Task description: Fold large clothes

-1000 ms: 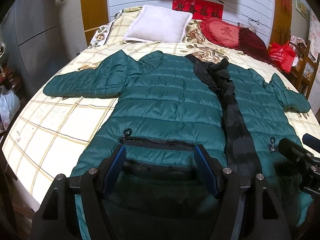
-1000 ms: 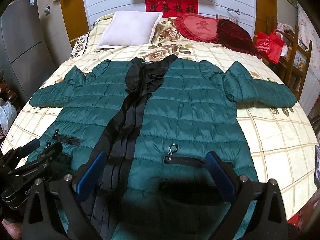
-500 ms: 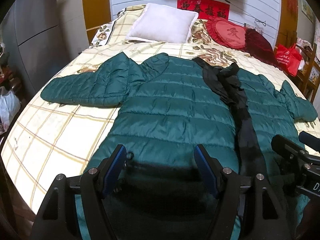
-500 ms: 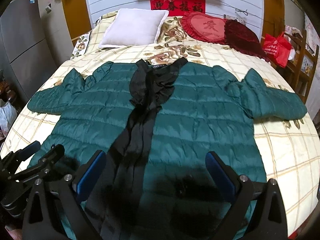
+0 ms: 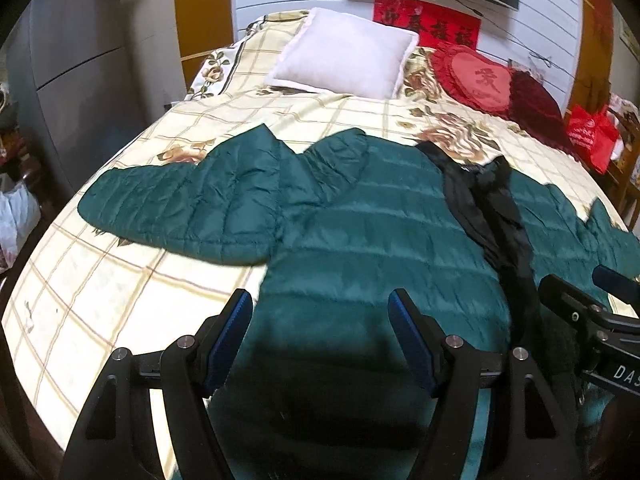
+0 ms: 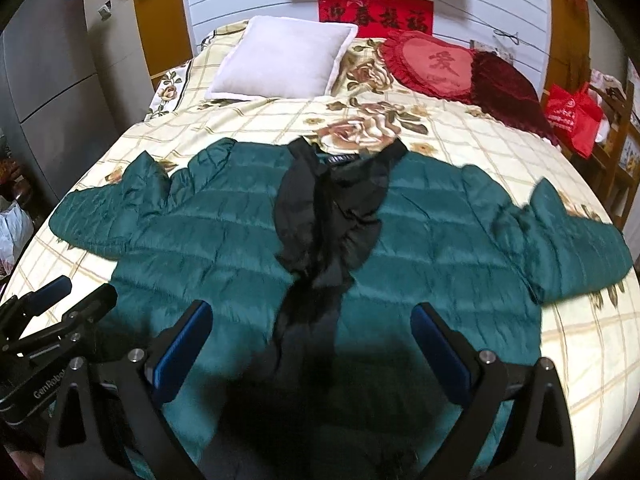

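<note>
Two grippers over jacket's near hem, side by side. Left gripper [image 5: 322, 336]: fingers wide apart, holding nothing. Right gripper [image 6: 312, 340]: fingers wide apart, holding nothing. Green jacket [image 6: 224, 240] lies flat on bed [image 6: 460, 136], sleeves spread, black lining [image 6: 328, 208] along centre. Pillow [image 6: 280, 64] beyond collar.

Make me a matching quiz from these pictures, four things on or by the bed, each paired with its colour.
Things:
1. jacket
2. square pillow
3. heart cushion
4. jacket lining

Colours:
A. black
B. red
C. dark green
D. white

Pairs: 1-C, 2-D, 3-B, 4-A
</note>
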Demonstrator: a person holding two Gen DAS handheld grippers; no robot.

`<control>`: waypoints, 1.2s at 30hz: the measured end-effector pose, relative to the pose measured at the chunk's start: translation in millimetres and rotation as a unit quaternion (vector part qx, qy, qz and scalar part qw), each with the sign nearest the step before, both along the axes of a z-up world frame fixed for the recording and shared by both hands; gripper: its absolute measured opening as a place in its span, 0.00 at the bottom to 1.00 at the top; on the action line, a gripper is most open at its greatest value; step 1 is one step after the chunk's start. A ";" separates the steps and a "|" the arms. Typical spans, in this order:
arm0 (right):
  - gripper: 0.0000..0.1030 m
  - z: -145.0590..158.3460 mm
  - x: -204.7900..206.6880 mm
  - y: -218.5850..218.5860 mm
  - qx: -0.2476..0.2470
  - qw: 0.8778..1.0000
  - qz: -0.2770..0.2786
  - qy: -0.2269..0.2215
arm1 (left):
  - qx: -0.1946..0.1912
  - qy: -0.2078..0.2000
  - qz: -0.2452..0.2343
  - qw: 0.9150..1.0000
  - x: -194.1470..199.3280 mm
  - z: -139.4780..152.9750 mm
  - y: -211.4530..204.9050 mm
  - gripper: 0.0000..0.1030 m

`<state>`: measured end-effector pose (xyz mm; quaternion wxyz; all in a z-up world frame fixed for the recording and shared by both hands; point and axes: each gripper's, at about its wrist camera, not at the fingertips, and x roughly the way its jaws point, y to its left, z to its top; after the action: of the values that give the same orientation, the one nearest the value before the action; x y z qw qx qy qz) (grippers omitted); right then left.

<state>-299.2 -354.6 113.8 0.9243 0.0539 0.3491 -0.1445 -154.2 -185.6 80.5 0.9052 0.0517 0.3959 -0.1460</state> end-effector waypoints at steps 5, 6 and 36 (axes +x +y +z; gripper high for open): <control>0.99 -0.4 33.0 0.2 -0.003 1.000 0.009 0.002 | -0.001 0.003 0.014 1.000 28.3 -4.0 5.4 0.70; 0.99 -1.9 42.0 0.0 -0.003 1.000 0.009 0.003 | -0.001 0.004 0.017 1.000 33.0 -4.7 6.2 0.70; 0.99 -37.2 112.7 1.4 0.010 0.999 0.026 0.034 | -0.077 0.079 0.135 0.985 140.4 -33.2 130.5 0.70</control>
<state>-186.5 -353.2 76.6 0.9150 0.0492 0.3826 -0.1181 -13.9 -55.1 47.3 0.8839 -0.0833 0.4567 -0.0561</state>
